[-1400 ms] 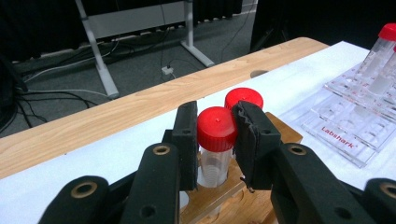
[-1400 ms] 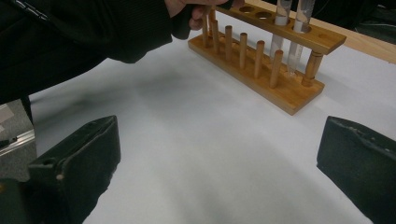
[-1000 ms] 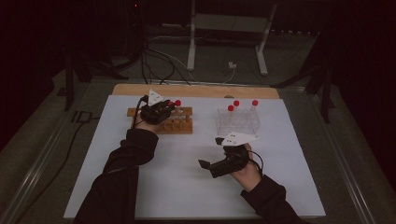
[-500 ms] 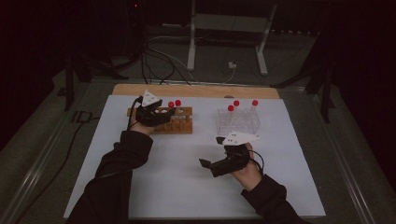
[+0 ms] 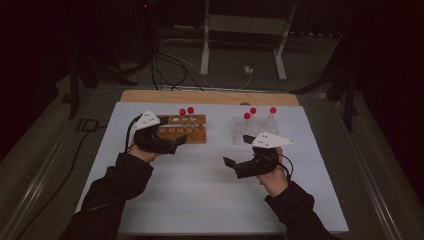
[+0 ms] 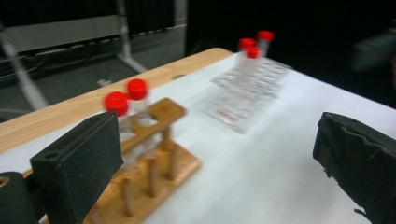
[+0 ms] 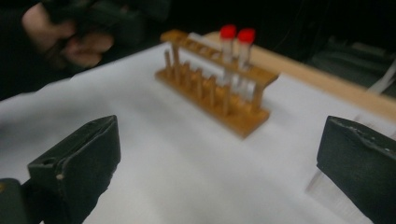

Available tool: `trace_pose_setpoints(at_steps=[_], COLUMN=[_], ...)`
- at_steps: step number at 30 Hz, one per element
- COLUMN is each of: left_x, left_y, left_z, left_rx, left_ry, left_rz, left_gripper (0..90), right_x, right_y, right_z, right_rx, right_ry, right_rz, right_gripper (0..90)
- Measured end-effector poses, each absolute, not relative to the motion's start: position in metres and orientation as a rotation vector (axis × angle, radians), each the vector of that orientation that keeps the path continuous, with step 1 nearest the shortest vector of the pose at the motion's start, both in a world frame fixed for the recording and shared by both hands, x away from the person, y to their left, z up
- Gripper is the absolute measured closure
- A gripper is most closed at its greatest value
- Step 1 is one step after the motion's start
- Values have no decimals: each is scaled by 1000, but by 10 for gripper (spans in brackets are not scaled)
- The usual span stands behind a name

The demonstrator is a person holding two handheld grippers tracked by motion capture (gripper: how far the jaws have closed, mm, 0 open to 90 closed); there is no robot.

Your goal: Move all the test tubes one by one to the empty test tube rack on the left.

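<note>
Wooden rack point(image 5: 182, 128): left gripper point(image 5: 181, 140) fingers just spread, empty; right gripper point(image 5: 239, 156) spread.

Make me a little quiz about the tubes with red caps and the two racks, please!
1. How many red-capped tubes stand in the wooden rack?
2. True or false: the left gripper is holding a tube.
3. Which rack holds more tubes: A) wooden, B) clear plastic rack?

Key
1. Two.
2. False: its jaws have just been opening and nothing is between them.
3. B, with three tubes.
</note>
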State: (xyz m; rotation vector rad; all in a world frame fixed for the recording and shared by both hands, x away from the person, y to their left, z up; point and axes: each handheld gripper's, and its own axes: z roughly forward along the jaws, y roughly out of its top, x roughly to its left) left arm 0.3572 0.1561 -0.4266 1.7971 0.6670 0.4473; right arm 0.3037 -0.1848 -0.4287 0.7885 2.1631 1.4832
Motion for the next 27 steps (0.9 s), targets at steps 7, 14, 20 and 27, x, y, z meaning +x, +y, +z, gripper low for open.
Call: trace_pose_setpoints(at_steps=[7, 14, 20, 27], left_x=[330, 312, 301, 295], left_y=[159, 162, 163, 164], left_z=[-427, -441, -455, -466], left_rx=[1829, 1847, 1842, 1849], left_ry=[579, 554, 543, 539], left_rz=[383, 353, 325, 315], left_gripper=[21, 21, 21, 21], right_x=[317, 336, 354, 375], right_y=[-199, -211, -219, -227], right_z=[-418, -415, -421, -434], right_rx=[790, 814, 862, 979], right_ry=[2102, 2056, 2030, 2026], right_rz=[1478, 1429, 1414, 1347], right_gripper=[0, 0, 0, 0])
